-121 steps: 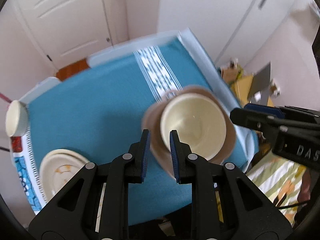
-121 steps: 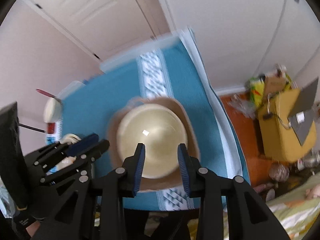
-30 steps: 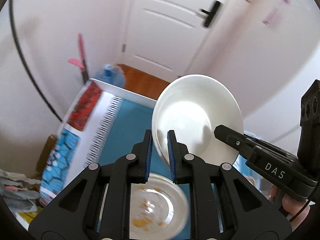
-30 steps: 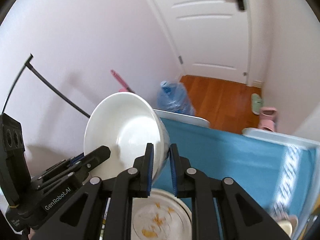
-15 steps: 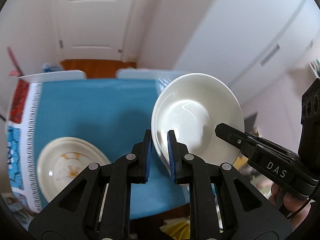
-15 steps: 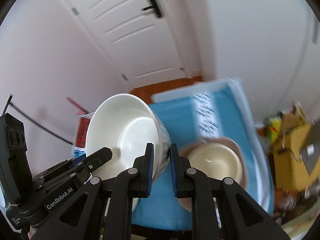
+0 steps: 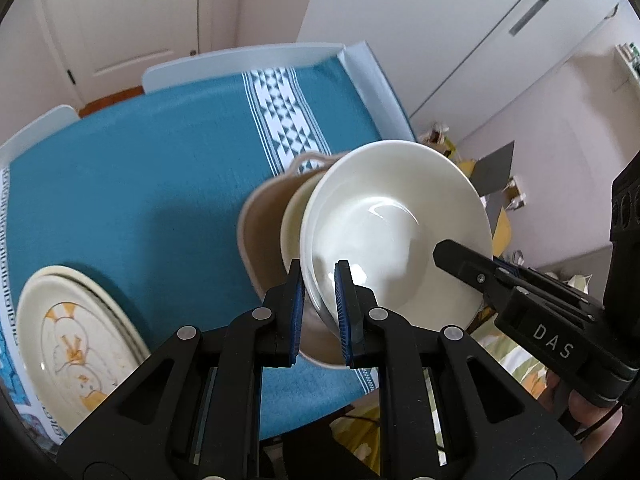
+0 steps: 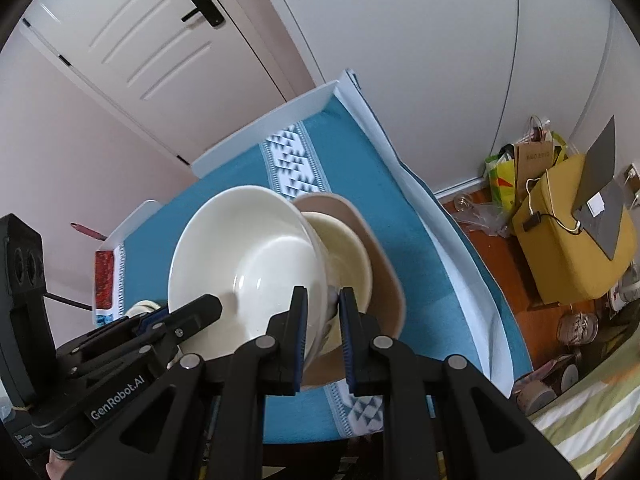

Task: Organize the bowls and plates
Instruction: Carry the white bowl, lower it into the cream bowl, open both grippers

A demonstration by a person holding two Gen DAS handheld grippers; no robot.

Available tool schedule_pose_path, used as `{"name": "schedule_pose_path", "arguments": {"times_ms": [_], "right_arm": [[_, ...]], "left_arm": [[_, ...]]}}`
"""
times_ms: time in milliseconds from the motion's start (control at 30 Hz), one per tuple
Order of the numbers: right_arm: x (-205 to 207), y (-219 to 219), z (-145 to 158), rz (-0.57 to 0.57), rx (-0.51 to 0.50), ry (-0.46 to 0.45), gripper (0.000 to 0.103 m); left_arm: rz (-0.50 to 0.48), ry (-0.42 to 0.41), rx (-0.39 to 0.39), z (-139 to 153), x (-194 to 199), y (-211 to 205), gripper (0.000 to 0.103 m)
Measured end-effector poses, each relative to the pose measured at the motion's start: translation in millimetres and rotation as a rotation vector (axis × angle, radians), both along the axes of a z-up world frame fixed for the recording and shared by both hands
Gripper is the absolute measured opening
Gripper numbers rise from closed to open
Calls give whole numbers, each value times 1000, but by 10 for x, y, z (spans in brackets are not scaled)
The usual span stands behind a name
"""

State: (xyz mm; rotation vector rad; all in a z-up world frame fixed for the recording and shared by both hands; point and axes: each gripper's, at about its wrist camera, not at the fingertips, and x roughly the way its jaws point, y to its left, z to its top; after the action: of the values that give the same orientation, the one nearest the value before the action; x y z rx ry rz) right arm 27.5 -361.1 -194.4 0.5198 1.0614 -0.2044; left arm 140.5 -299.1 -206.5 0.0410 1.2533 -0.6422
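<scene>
- The white bowl (image 7: 394, 232) is held up in the air by two tools at once, tipped on a slant above the right part of the blue-clothed surface (image 7: 140, 184).
- The left gripper (image 7: 319, 300) has its fingers nearly closed, pinching the near rim of the bowl.
- The right gripper (image 8: 323, 322) is likewise nearly closed, clamped on the opposite rim of the same bowl, with the wall of the bowl between its blue pads.
- Directly under the bowl sits a cream bowl (image 8: 344, 256) already nested in a tan dish (image 8: 376, 276); that pile looks like the place the white bowl is headed, and it is not yet set down.
- At the left edge of the surface lies a small stack of cream plates (image 7: 76, 344) with a yellow pattern, so the plates seem gathered already.
- I judge the job well along: plates stacked, one bowl nested, this bowl left to lower in and let go.
- Whether anything else on the surface needs sorting I cannot tell, since the tools hide much of the near side.
</scene>
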Motion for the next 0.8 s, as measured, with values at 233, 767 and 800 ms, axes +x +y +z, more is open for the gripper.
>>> {"name": "schedule_pose_path", "arguments": {"times_ms": [233, 767, 800], "right_arm": [[84, -112, -170, 2, 3, 19, 15], [117, -127, -315, 23, 10, 58, 15], [120, -132, -318, 22, 10, 58, 15]], "left_arm": [[-11, 0, 62, -113, 73, -142, 13], [-53, -84, 207, -164, 101, -315, 13], [-55, -90, 210, -163, 97, -319, 13]]}}
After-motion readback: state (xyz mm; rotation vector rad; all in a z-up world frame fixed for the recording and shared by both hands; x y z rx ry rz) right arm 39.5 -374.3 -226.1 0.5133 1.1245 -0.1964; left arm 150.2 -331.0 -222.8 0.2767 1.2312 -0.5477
